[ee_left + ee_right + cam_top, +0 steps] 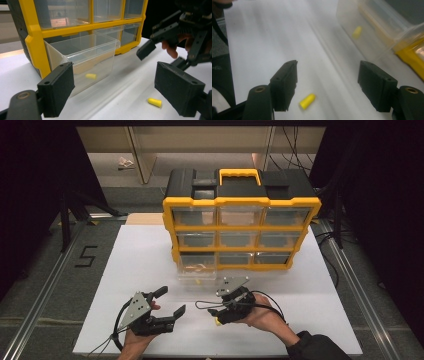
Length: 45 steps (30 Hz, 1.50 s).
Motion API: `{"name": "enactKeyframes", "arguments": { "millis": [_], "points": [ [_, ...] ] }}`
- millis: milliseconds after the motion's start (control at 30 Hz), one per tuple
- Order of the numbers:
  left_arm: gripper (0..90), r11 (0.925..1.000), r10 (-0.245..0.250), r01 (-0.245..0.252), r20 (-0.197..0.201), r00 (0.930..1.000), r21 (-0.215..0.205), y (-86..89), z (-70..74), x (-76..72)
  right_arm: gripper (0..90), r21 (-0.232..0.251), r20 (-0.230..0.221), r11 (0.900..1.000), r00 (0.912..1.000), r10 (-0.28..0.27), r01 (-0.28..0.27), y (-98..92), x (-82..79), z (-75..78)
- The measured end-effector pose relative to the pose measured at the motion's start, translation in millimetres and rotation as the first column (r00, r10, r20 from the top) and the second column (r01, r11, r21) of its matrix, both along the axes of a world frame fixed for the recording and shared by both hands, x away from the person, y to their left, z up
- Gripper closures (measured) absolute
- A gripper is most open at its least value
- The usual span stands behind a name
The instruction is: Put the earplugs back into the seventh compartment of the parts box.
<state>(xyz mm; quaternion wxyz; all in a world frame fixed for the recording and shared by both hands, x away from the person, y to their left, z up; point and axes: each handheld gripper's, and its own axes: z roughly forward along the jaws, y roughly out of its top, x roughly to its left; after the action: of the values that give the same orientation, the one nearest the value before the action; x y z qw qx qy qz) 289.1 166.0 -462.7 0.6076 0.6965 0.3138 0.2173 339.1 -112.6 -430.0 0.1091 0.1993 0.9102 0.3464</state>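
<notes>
Earplug: small yellow foam cylinder, lying loose on the white bench, between and just ahead of the right claw, nearer one jaw. Right claw open, empty. Left claw open, empty, to the side. A second earplug lies in the clear drawer pulled from the organizer. Judged light, soft, compressible, prone to roll; best pinched gently across its middle.
</notes>
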Motion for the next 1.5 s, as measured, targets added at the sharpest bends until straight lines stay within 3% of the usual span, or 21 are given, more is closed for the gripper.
{"name": "enactKeyframes", "arguments": {
  "millis": [400, 833, 867, 1033, 1167, 1233, 1333, 1500],
  "points": [
    [15.7, 1.0, -0.001, 0.001, 0.002, 1.0, 0.002, -0.1, 0.4, -0.5, 43.7, -0.117, -0.099, 0.992, 0.9945, 0.035, -0.047, 5.9, -2.9, -26.7],
    [15.7, 1.0, -0.003, 0.003, 0.002, 1.0, 0.005, -0.3, 0.2, -0.3, 55.8, -0.175, -0.144, 0.981, 0.9879, 0.058, -0.083, 9.8, -2.6, -41.6],
    [15.7, 1.0, -0.002, 0.002, 0.001, 1.0, 0.004, -0.4, 0.2, -0.1, 61.5, -0.187, -0.141, 0.978, 0.9881, 0.062, -0.088, 10.7, -3.5, -44.0],
    [15.7, 1.0, -0.004, 0.004, 0.001, 1.0, 0.006, -0.7, 0.1, -0.1, 76.5, -0.196, -0.131, 0.973, 0.9868, 0.096, -0.12, 12.5, -6.8, -42.9],
    [15.7, 1.0, -0.004, 0.004, 0.002, 1.0, 0.008, -0.6, 0.0, -0.1, 81.0, -0.197, -0.104, 0.973, 0.9895, 0.101, -0.12, 12.9, -7.2, -42.4],
    [15.7, 1.0, -0.003, 0.003, 0.003, 1.0, 0.007, -0.5, 0.1, -0.1, 81.6, -0.156, -0.082, 0.983, 0.993, 0.086, -0.098, 8.9, -3.8, -35.1],
    [15.7, 1.0, -0.003, 0.003, 0.001, 1.0, 0.008, -0.6, 0.0, 0.2, 82.2, -0.119, -0.057, 0.99, 0.9957, 0.072, -0.079, 3.5, -1.0, -24.2],
    [15.7, 0.9999, -0.004, 0.004, 0.004, 1.0, 0.011, -0.8, -0.1, 0.0, 82.2, -0.081, -0.03, 0.995, 0.9975, 0.064, -0.066, -1.0, 1.2, -13.6]
  ]
}}
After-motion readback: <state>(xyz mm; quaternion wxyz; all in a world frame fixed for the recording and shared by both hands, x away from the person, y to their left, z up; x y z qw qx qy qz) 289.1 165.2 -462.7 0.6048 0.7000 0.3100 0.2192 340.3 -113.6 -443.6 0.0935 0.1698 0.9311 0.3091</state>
